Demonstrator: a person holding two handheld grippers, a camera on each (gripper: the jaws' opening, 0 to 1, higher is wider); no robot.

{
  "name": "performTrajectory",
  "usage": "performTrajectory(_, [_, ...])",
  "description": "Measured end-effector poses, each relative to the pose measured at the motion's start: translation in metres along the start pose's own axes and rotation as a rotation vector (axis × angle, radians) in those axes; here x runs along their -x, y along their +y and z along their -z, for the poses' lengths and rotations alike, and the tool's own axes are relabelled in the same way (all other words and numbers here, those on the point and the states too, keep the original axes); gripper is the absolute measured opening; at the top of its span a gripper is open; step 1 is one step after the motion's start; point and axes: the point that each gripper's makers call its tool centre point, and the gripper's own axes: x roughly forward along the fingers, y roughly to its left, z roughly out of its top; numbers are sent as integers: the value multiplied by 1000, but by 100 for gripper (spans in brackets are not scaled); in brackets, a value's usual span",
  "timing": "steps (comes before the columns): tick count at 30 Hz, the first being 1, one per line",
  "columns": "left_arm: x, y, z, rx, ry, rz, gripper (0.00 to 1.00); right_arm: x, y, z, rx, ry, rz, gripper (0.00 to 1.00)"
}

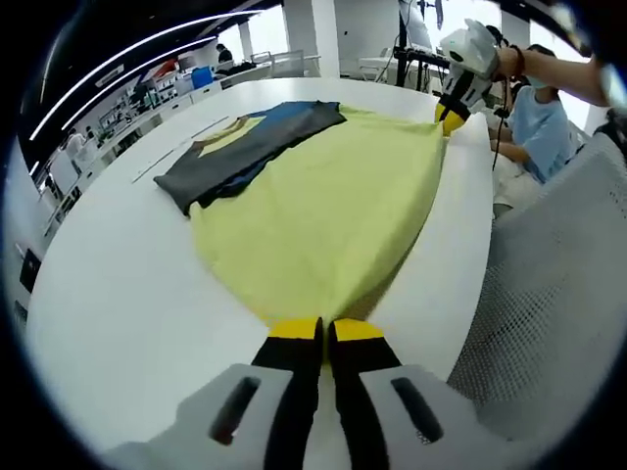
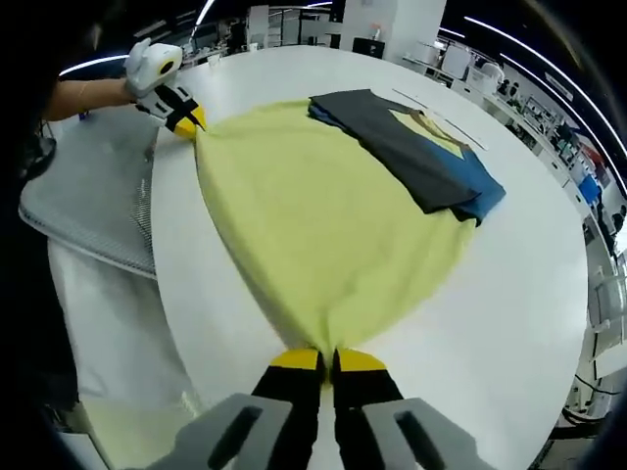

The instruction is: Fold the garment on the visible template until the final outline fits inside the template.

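Fabric is stretched taut between the 2 sets of tongs: a pale yellow cloth garment (image 1: 323,215) lies spread over the white round tabletop (image 1: 127,294), near its edge, and each end of its near hem is gathered into a point. In the left gripper view, the left tongs (image 1: 324,329) have their yellow tips pressed together on one corner of the yellow garment, and the right tongs (image 1: 449,119) show far across the cloth, pinching the opposite corner. The right gripper view mirrors this: the right tongs (image 2: 327,358) are clamped on their corner, with the left tongs (image 2: 186,119) at the far end, held by a person's hand. On the far part of the yellow garment rests a dark grey and blue folded garment (image 1: 250,147) with a small yellow patch showing, partly overlapping the yellow cloth. No marked template outline can be made out under the cloth. The step in hand looks like the 1st fold, with the near edge gripped at both corners and tensioned. The next move probably calls for lifting both corners together and carrying them evenly across toward the far edge, keeping the hem straight so the fold line lies clean, and minding the dark garment, which could be dragged or covered.
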Motion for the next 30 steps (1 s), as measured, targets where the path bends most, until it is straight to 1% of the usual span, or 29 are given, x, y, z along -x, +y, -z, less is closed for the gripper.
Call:
performTrajectory(4, [6, -6, 2, -14, 11, 10, 0, 2, 4, 2, -10, -2, 0, 0])
performTrajectory(7, [9, -9, 6, -25, 18, 11, 0, 5, 11, 4, -24, -13, -12, 0])
performTrajectory(12, [14, -16, 13, -9, 29, 24, 0, 7, 23, 9, -36, -22, -32, 0])
performTrajectory(18, [24, -30, 18, -14, 40, 61, 0, 12, 35, 16, -54, -20, -45, 0])
performTrajectory(19, [26, -31, 18, -8, 42, 65, 0, 12, 36, 16, -55, -20, -46, 0])
performTrajectory(22, [31, -36, 20, 45, 40, 87, 0, 14, 44, 20, -61, -11, -55, 0])
performTrajectory(24, [35, -38, 20, 64, 30, 88, 0, 16, 48, 22, -66, -8, -60, 0])
performTrajectory(30, [43, -47, 22, 65, 24, 100, 0, 23, 58, 26, -90, -2, -78, 0])
